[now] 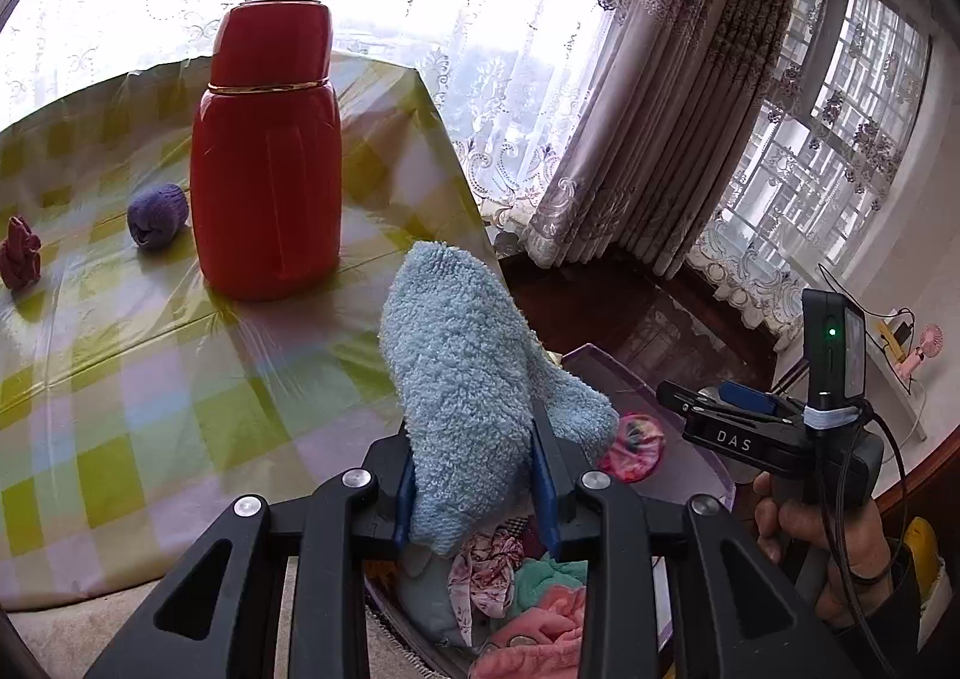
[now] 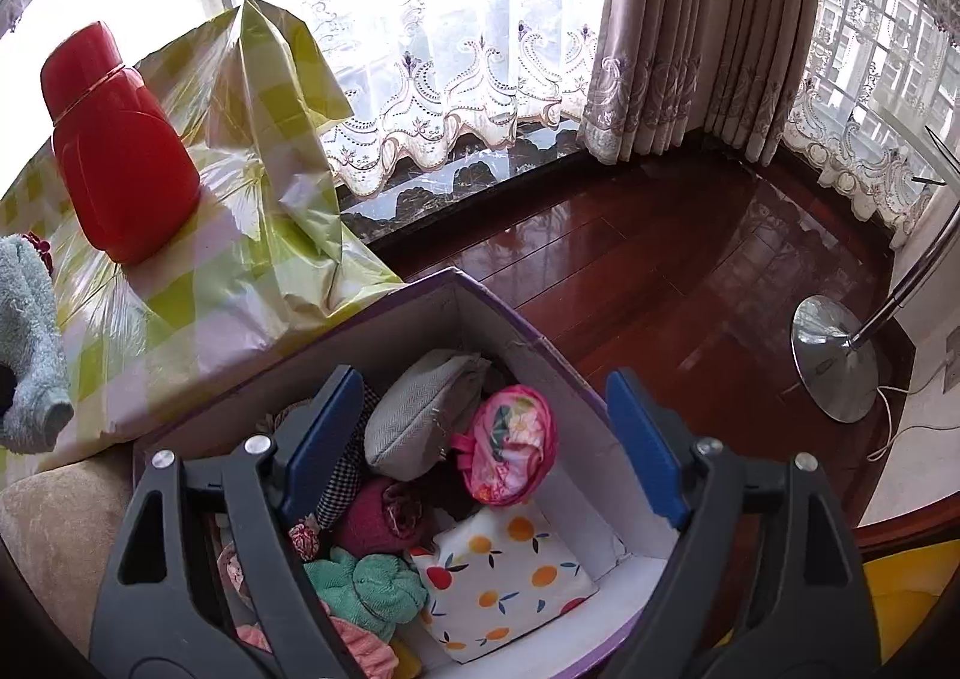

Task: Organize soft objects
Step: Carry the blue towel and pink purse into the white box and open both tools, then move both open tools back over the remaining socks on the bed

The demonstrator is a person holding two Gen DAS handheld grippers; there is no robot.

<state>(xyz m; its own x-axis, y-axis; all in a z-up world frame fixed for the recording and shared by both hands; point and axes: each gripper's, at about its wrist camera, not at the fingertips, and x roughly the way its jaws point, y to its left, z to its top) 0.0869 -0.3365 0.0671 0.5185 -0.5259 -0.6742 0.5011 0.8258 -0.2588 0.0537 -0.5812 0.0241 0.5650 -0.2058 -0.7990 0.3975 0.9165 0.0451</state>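
My left gripper (image 1: 477, 490) is shut on a fluffy light blue sock (image 1: 462, 379), held over the table's near right corner and the purple-edged box (image 1: 624, 373). The same blue sock (image 2: 30, 337) hangs at the left edge of the right wrist view. My right gripper (image 2: 480, 439) stands open above the box (image 2: 540, 343), nothing between its blue pads (image 2: 645, 445). Inside lie a pink floral pouch (image 2: 510, 445), a grey pouch (image 2: 420, 415), a maroon roll (image 2: 384, 517), a green cloth (image 2: 366, 583) and an orange-print cloth (image 2: 504, 565). A purple sock ball (image 1: 157, 215) and a dark red soft item (image 1: 21, 253) rest on the table.
A tall red flask (image 1: 267, 151) stands on the checked plastic tablecloth (image 1: 120, 379), beside the sock ball. A dark wooden floor (image 2: 660, 271), curtains (image 2: 690, 19) and a chrome lamp base (image 2: 834, 361) lie right of the box. A hand (image 1: 804, 535) holds the right gripper.
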